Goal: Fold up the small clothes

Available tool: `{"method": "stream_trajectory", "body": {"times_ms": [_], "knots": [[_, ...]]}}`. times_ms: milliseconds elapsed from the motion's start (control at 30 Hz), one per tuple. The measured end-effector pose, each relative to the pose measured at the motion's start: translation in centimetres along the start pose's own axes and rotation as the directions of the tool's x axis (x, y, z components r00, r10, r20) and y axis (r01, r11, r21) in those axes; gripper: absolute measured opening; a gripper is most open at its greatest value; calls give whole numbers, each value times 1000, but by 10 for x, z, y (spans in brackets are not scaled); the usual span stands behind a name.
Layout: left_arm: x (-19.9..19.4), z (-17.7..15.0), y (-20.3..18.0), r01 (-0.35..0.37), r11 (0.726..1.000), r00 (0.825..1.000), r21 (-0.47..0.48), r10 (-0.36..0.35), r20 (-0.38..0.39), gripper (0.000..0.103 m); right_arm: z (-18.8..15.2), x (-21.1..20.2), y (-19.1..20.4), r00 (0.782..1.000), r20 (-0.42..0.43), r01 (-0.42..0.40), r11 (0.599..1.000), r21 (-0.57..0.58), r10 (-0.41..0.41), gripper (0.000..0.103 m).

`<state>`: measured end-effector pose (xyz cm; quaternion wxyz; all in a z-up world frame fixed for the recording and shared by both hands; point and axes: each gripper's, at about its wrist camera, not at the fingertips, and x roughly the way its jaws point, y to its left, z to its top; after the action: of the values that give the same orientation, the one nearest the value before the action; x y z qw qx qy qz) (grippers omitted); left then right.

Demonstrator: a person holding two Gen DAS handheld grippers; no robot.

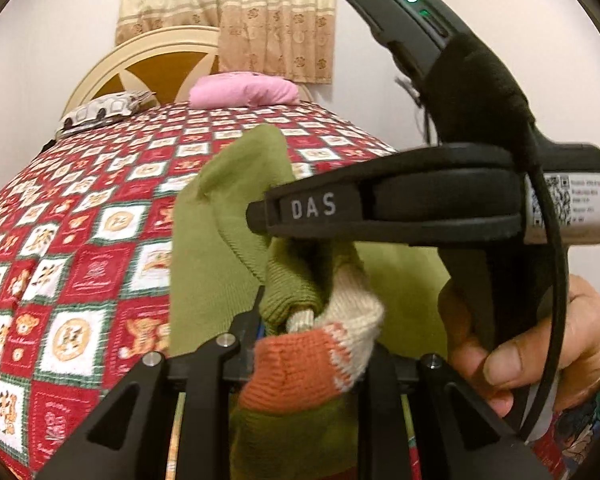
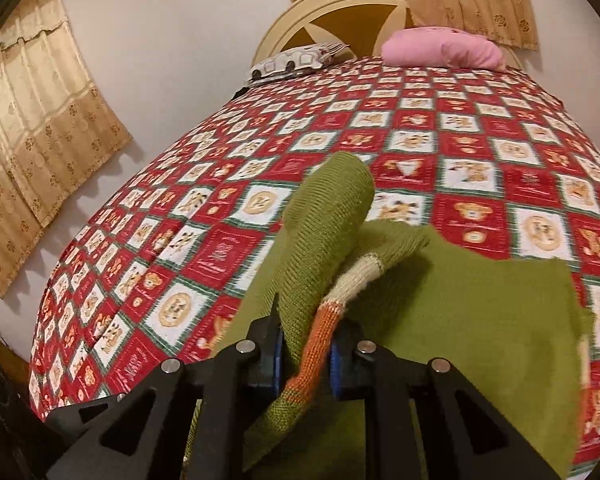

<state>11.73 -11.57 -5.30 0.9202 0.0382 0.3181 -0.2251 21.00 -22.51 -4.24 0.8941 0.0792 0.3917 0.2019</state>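
Note:
A small green knitted sweater (image 1: 204, 248) with orange and cream bands lies partly on the bed and is lifted in front. My left gripper (image 1: 312, 344) is shut on its bunched orange and cream part. My right gripper (image 2: 306, 356) is shut on a green and orange fold of the sweater (image 2: 460, 312), with a green sleeve sticking up ahead. The right gripper's black body (image 1: 400, 208) and the hand holding it cross the left wrist view, close above my left fingers.
The bed has a red, white and green teddy-bear quilt (image 2: 220, 248). A pink pillow (image 2: 444, 50) and a patterned pillow (image 2: 292, 62) lie by the headboard (image 2: 340, 4). Beige curtains (image 2: 32, 120) hang on the left wall and behind the headboard.

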Motion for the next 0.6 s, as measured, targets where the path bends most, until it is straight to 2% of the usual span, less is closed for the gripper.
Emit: {"method": "stream_trajectory", "body": {"times_ms": [400, 600], "knots": [[26, 14, -71, 64, 995, 998, 81, -61, -31, 22, -10, -36, -73, 996, -6, 89, 996, 13, -89, 16], [44, 8, -96, 108, 990, 991, 91, -100, -86, 22, -26, -42, -107, 992, -29, 121, 991, 48, -120, 16]]}}
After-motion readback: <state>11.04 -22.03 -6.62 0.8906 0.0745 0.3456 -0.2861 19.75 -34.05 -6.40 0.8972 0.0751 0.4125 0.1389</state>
